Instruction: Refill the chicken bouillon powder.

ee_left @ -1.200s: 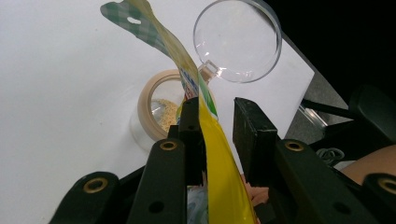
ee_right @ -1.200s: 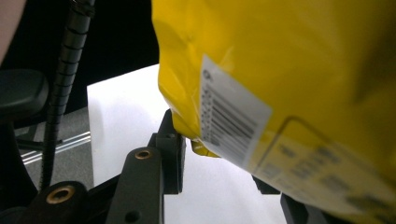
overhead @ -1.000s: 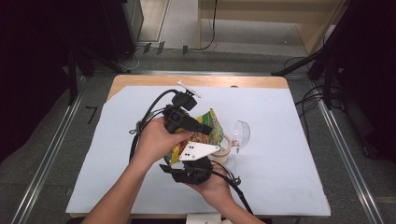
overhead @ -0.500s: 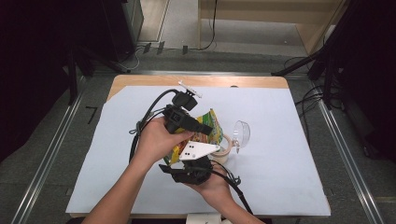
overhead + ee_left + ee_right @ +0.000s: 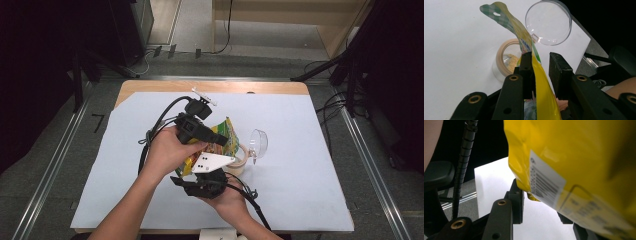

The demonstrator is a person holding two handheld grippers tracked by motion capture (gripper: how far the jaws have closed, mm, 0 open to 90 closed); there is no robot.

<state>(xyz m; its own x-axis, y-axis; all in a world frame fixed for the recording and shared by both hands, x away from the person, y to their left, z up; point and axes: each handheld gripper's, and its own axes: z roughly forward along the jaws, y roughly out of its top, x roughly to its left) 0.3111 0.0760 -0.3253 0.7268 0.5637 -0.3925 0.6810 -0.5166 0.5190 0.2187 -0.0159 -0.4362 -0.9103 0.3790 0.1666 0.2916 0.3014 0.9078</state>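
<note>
Up close, your left gripper (image 5: 540, 72) has its jaws spread around the yellow bag (image 5: 541, 92); the jar (image 5: 507, 60) holds grain (lid (image 5: 548, 22) beside). Your right gripper (image 5: 541, 202) clamps the bag's bottom, barcode showing.

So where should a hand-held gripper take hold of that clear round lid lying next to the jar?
Probably by the clear lid's rim, coming in from the table's open right side: it is thin and tilted, and the jar and yellow pouch crowd its left.

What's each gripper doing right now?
Left gripper: jaws around the yellow bag, grip cannot be told.
Right gripper: at the bag's lower corner, grip cannot be told.
</note>
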